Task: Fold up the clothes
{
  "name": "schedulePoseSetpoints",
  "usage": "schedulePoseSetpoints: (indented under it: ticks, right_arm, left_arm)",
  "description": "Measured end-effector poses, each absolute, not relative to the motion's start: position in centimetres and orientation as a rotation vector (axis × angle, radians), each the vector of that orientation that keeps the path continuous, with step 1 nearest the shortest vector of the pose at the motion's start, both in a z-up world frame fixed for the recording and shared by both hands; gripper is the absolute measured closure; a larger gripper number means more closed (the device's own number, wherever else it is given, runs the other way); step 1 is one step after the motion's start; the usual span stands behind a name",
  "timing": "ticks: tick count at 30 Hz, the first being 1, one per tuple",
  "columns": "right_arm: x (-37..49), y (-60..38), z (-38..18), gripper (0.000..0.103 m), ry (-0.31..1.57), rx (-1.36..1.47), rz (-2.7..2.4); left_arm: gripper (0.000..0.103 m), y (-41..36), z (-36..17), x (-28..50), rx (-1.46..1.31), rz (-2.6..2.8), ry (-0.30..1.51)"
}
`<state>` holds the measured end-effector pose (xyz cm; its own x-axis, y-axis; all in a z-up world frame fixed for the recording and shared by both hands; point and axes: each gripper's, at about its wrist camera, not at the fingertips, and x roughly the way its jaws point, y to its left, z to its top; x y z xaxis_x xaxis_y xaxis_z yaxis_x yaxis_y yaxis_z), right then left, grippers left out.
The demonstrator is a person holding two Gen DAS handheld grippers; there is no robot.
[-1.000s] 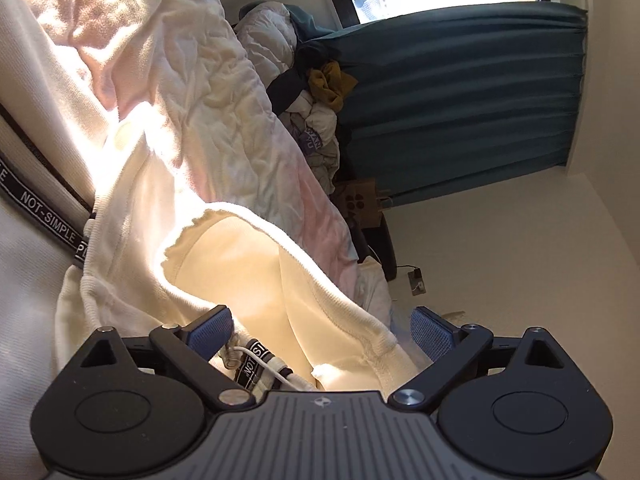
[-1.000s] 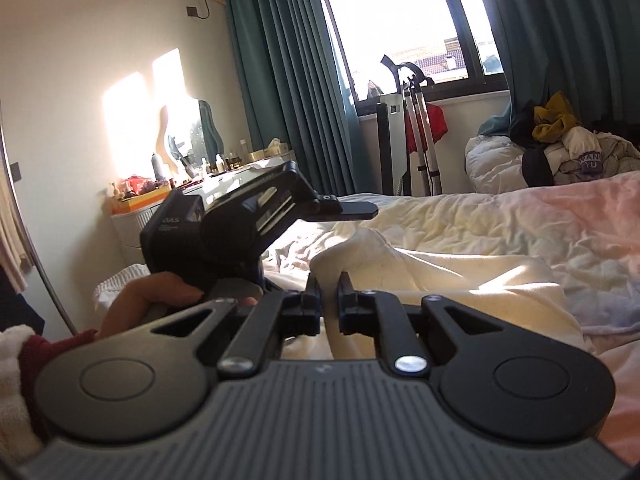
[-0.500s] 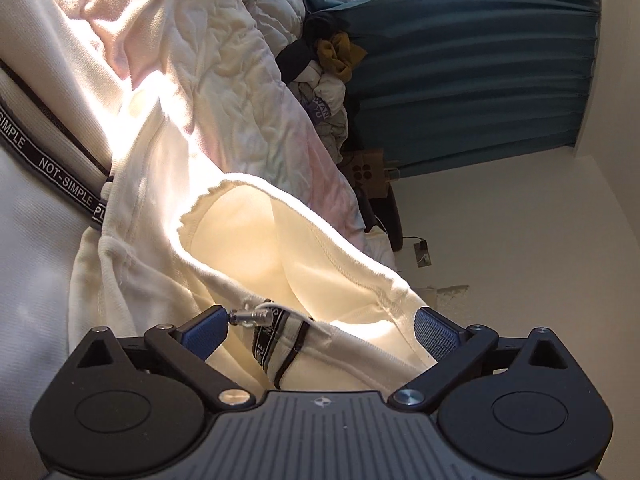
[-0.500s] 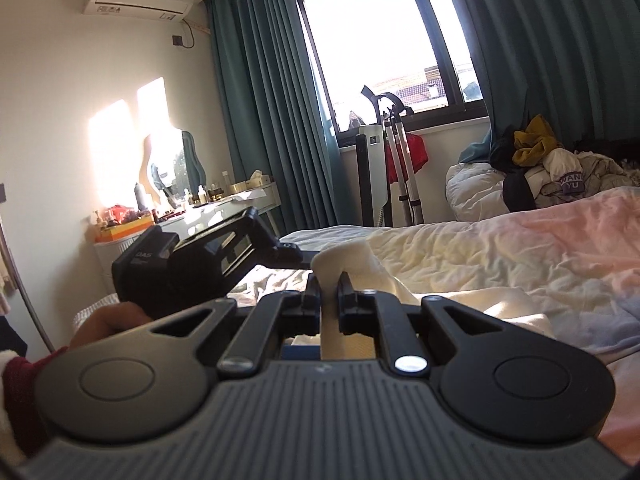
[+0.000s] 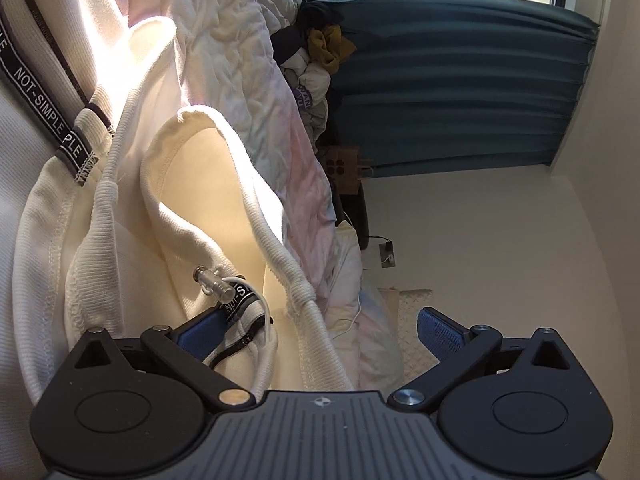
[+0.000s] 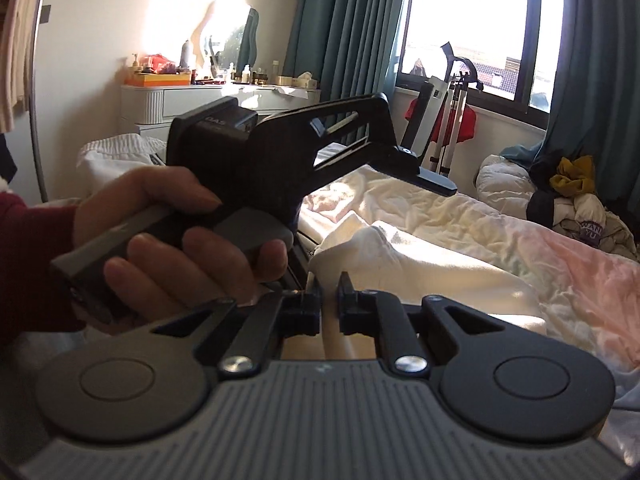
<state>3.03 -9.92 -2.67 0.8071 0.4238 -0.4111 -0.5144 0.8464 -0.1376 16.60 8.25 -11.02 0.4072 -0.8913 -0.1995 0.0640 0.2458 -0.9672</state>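
A cream hoodie [image 5: 132, 184] with a black "NOT-SIMPLE" tape [image 5: 44, 96] lies on the bed. Its hood opening, white drawcord [image 5: 276, 252] and metal cord tip [image 5: 212, 282] fill the left wrist view. My left gripper [image 5: 316, 328] is open, and the hood's edge and cord lie between its blue pads [image 5: 440, 332]. My right gripper [image 6: 329, 306] is shut on a fold of the cream hoodie [image 6: 376, 256], low over the bed. The person's hand and the left gripper's body [image 6: 256, 168] sit just left of it in the right wrist view.
The bed has a crumpled white and pink duvet [image 6: 560, 264]. A heap of clothes [image 6: 576, 196] lies at its far right by teal curtains [image 6: 348, 28]. A dresser [image 6: 192, 100] with bottles stands at the back left. A folded frame [image 6: 448, 112] leans under the window.
My left gripper has moved in closer over the hood, so the cord and metal tip now lie between its jaws. My right gripper stays shut on the fabric; the left hand now looms closer.
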Motion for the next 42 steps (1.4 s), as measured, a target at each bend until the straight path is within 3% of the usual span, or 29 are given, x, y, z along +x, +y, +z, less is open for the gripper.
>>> schedulePoseSetpoints:
  ticks: [8, 11, 17, 19, 24, 32, 42]
  right_arm:
    - [0.8, -12.1, -0.1, 0.091, 0.228, -0.151, 0.557]
    - [1.0, -11.5, -0.5, 0.091, 0.256, -0.196, 0.576]
    - [1.3, -9.9, -2.2, 0.091, 0.303, -0.263, 0.579]
    - [1.6, -9.5, -2.7, 0.091, 0.303, -0.258, 0.571]
    - [3.7, -7.1, -3.8, 0.091, 0.327, -0.227, 0.585]
    - [8.0, -4.1, -7.9, 0.089, 0.462, -0.212, 0.636]
    - [6.4, -8.7, -4.6, 0.087, 0.517, 0.07, 0.681]
  left_arm:
    - [0.013, 8.3, -9.9, 18.0, -1.02, -0.744, 0.872]
    - [0.03, 8.4, -9.1, 18.6, -0.97, -0.726, 0.84]
    - [0.085, 8.4, -7.6, 19.9, -0.87, -0.691, 0.777]
    - [0.092, 8.4, -7.1, 20.3, -0.837, -0.678, 0.755]
    - [0.094, 8.6, -5.7, 21.7, -0.708, -0.616, 0.711]
    - [0.094, 11.8, -11.0, 24.2, -0.671, -0.468, 0.909]
    - [0.091, 12.2, -11.2, 23.9, -0.678, -0.477, 0.897]
